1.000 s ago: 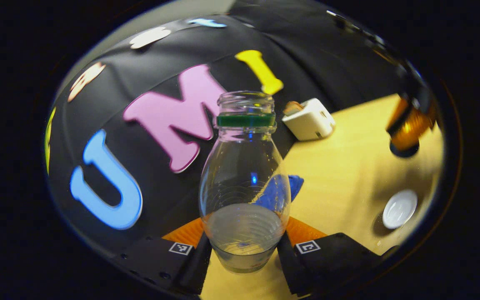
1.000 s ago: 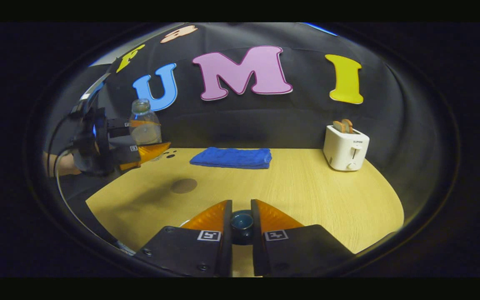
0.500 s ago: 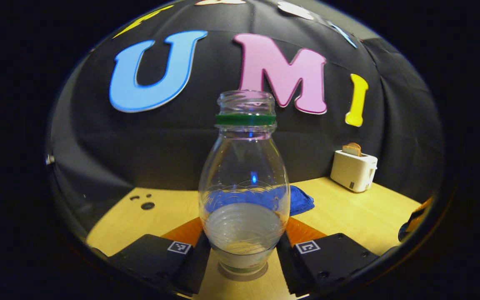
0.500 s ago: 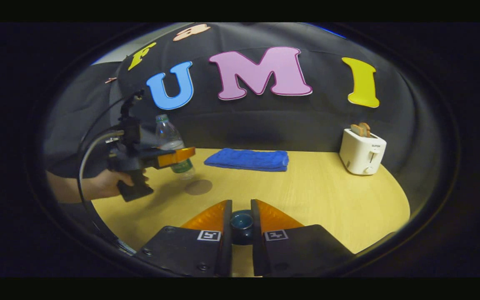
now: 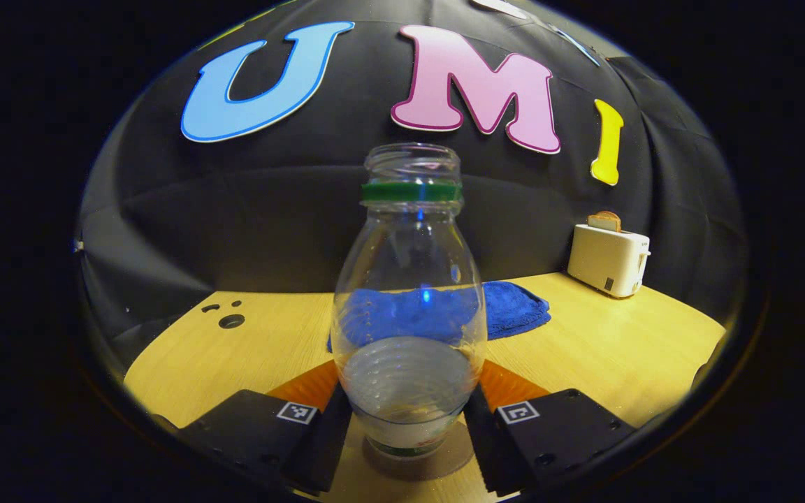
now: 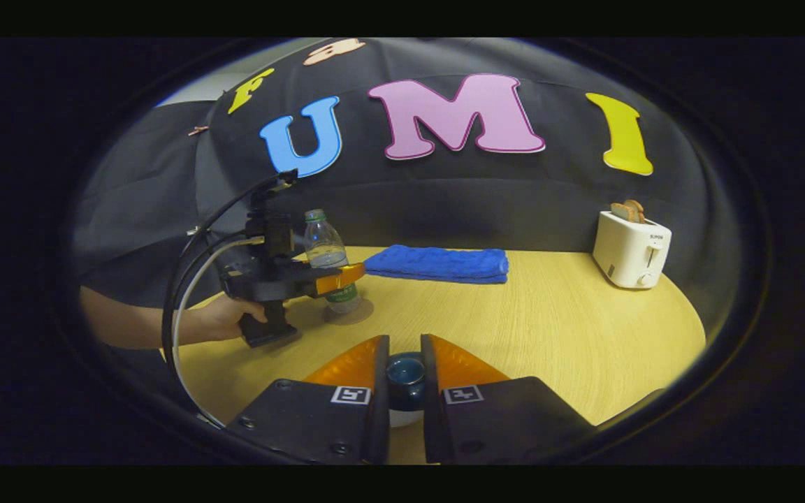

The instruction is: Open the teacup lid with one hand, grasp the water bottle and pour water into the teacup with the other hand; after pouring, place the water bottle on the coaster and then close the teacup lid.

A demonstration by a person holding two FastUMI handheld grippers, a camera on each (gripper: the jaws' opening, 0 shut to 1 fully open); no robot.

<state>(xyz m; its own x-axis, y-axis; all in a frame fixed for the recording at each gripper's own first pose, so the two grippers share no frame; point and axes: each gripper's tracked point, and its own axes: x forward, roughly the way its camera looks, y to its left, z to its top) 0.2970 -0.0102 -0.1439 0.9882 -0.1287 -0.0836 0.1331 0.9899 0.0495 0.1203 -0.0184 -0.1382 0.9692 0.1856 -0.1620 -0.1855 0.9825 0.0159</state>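
I hold the clear plastic water bottle with the green neck ring (image 5: pixel 409 307), uncapped and only about a third full, upright between the fingers of my left gripper (image 5: pixel 408 412), which press on its lower body from both sides. In the left gripper view its base sits on the round brown coaster (image 5: pixel 437 467) on the pale wooden table (image 5: pixel 605 349); the right gripper view shows the same thing from afar, the bottle (image 6: pixel 325 251) standing on the coaster (image 6: pixel 360 314) with my hand (image 6: pixel 224 318) around the left gripper's (image 6: pixel 343 278) handle. From the low water level and the upright bottle I judge the pouring done and the bottle as good as placed; whether it bears its full weight on the coaster I cannot tell. My right gripper (image 6: pixel 404 381) has its fingers drawn close on a small dark blue knob (image 6: pixel 404 370), which I take for the handle of the teacup lid; the pale patch just under it may be the cup or the lid's underside, I cannot tell which. What is left, as I read it: let go of the bottle, draw my left gripper back without knocking it, then set the lid on the teacup. The folded blue towel (image 6: pixel 437 264) and the white toaster with bread slices (image 6: pixel 629 241) stand well apart at the back, out of the way.
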